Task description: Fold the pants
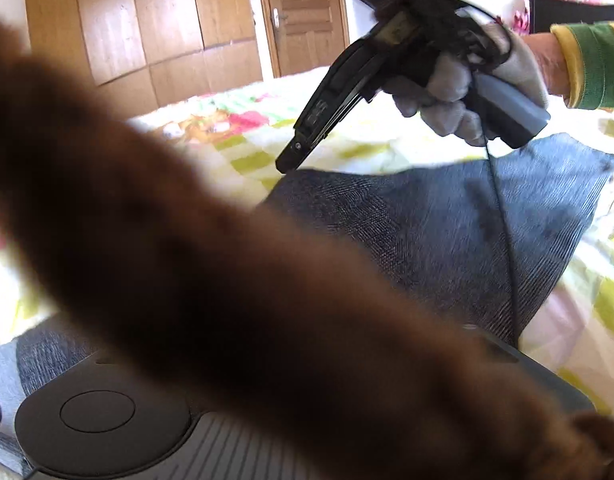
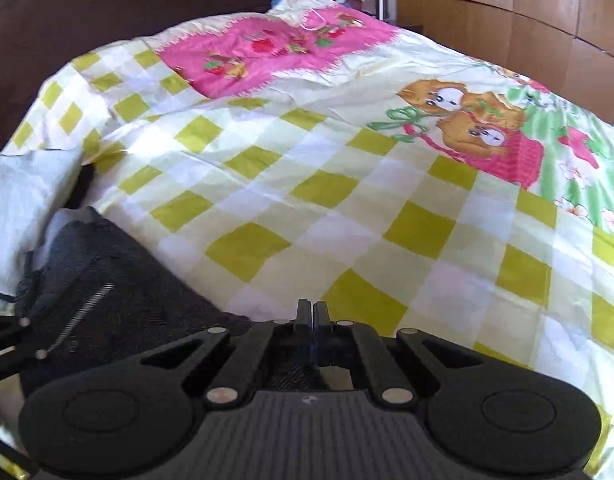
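While a blurred brown furry strap (image 1: 227, 264) crosses the left wrist view from 10 to 5 o'clock and hides the left gripper's fingers, so I cannot tell their state, the dark grey pants (image 1: 447, 232) lie on the checked bedspread (image 2: 347, 200). Toward 1 o'clock, a gloved hand (image 1: 459, 92) holds the right gripper (image 2: 311, 312), its fingers pressed together above the bedspread, the pants at 8 o'clock beside a white cloth (image 2: 23, 208).

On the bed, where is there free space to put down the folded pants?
The widest bare patch is the checked bedcover, between the grey pants, the pink panel and the bear print. It is crowded at the left edge, where white cloth lies beside the pants.
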Tool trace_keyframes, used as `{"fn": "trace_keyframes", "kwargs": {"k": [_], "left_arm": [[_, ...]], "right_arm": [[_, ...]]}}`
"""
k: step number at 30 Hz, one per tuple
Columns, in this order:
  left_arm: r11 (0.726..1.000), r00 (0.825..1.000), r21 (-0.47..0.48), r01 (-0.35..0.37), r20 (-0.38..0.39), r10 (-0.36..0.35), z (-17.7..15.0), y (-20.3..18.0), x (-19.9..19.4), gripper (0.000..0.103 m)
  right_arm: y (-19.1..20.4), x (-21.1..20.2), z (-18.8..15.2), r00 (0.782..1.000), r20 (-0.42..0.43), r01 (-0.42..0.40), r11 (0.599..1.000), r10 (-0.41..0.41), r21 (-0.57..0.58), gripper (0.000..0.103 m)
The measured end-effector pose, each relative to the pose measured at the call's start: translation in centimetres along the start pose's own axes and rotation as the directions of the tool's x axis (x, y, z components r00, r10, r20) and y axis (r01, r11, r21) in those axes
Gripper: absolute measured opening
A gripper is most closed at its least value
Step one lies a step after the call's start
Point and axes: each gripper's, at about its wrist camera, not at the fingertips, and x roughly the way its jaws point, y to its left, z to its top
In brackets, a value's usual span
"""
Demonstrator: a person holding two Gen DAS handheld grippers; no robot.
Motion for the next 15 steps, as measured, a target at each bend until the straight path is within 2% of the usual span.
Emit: {"fn": "trace_keyframes", "kwargs": {"k": [2, 4, 9, 11, 13, 15], "left_arm": [[0.999, 1.0, 0.031, -0.007, -0.009, 0.008, -0.5, -0.3, 0.4, 0.056], [0.999, 1.0, 0.047, -0.02, -0.01, 0.02, -0.7, -0.5, 0.0, 0.057], [0.999, 0.999, 0.018, -0.043, 0.004, 0.043, -0.9, 0.4, -1.5, 0.061], [0.998, 0.998, -0.011, -0.062, 0.011, 0.062, -1.0, 0.9, -2.0, 0.06], [0.996, 0.997, -0.036, -0.078, 0.017, 0.079, -1.2, 1.1, -2.4, 0.06], [0.995, 0.996, -0.048, -0.085, 0.018, 0.085, -1.3, 1.3, -2.4, 0.06]], "right_arm": [[0.2, 2.0, -1.1, 0.998, -0.065, 0.012, 1.0, -0.013, -0.008, 0.018], [1.1, 2.1, -2.2, 0.997, -0.033, 0.065, 0.995, -0.068, -0.081, 0.018], [-0.5, -1.5, -2.8, 0.999, 0.03, 0.027, 1.0, -0.027, 0.013, 0.019], [-0.7, -2.8, -2.9, 0.998, 0.052, -0.028, 0.999, 0.026, 0.027, 0.025], [-0.7, -3.1, -2.9, 0.996, 0.054, -0.079, 0.997, 0.077, 0.024, 0.041], [-0.4, -2.6, -3.0, 0.995, 0.032, -0.098, 0.995, 0.097, 0.008, 0.047]]}}
